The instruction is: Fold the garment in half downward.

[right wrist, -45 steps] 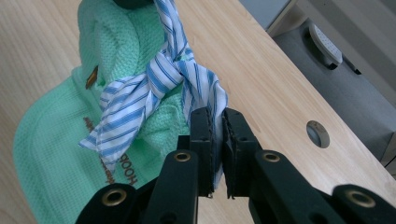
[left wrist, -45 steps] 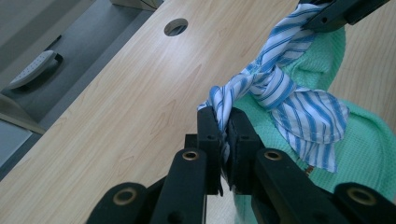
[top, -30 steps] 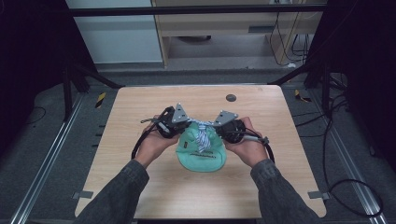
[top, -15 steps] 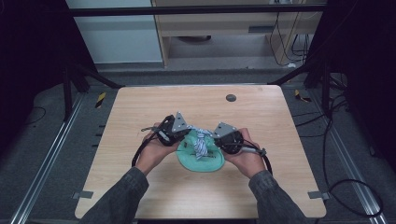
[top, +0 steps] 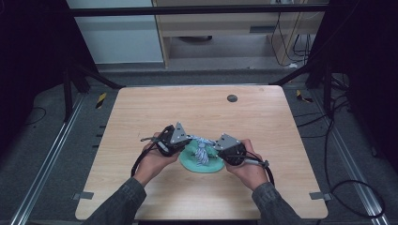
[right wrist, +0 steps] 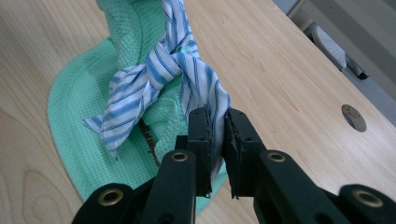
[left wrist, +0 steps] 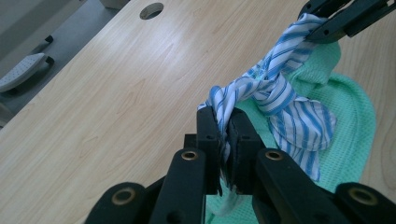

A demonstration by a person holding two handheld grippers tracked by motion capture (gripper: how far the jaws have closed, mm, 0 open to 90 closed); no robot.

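Jaws of both grippers are pinching 1 end each of the blue-striped cloth (left wrist: pixel 275 93), which is knotted at its middle and hanging just above the green waffle-weave towel (left wrist: pixel 348 140) on the wooden table (top: pixel 187 112). Left gripper (left wrist: pixel 223 133) and right gripper (right wrist: pixel 215 128) are each gripping only thin fabric, so a hard pull is risking a slipped end. Farther off, the green towel is lying close enough to snag and drag along.
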